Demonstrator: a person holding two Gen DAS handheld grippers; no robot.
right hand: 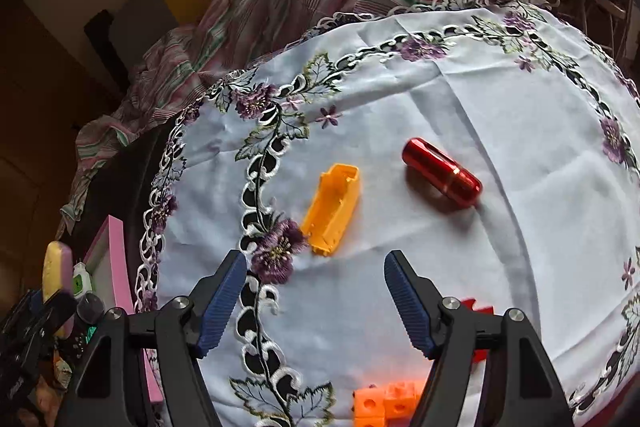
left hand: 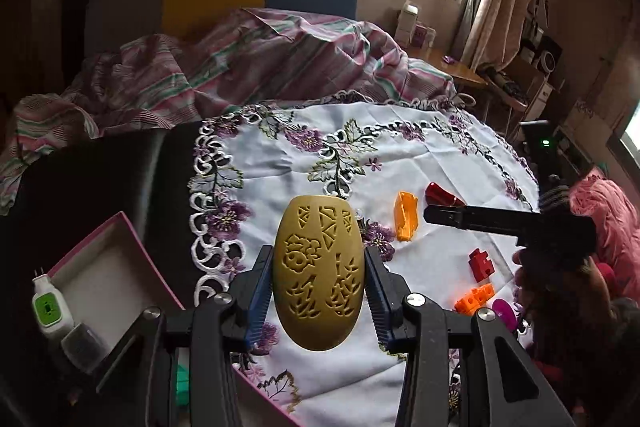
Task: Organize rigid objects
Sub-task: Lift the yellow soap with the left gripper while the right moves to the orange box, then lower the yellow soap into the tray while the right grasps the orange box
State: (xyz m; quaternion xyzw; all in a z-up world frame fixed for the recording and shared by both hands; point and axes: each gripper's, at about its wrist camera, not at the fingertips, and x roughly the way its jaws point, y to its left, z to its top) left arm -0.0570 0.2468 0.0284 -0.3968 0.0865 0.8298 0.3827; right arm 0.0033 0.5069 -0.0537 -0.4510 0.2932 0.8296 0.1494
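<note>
Embroidered cloth covers our surface [right hand: 520, 131]. Our left gripper [left hand: 319, 291] pinches the carved gold oval [left hand: 319, 275], likely bound for the pink box [left hand: 100, 267]; our right gripper [right hand: 316, 303] hangs spread near the orange tray [right hand: 332, 209].

Two grippers are in play: the left gripper [left hand: 319, 287] and the right gripper [right hand: 316, 301]. One gold carved oval [left hand: 319, 273] shows. One open orange case [right hand: 332, 209] lies on the cloth, and one red metal cylinder [right hand: 442, 171]. There are two toy blocks in the left view, one red block [left hand: 481, 264] and one orange block [left hand: 475, 299], plus one magenta piece [left hand: 504, 311] beside them. One pink box [left hand: 96, 267] sits at the cloth's left edge, with one white-and-green plug device [left hand: 50, 307] at it. One embroidered cloth [right hand: 500, 107] covers the table.
</note>
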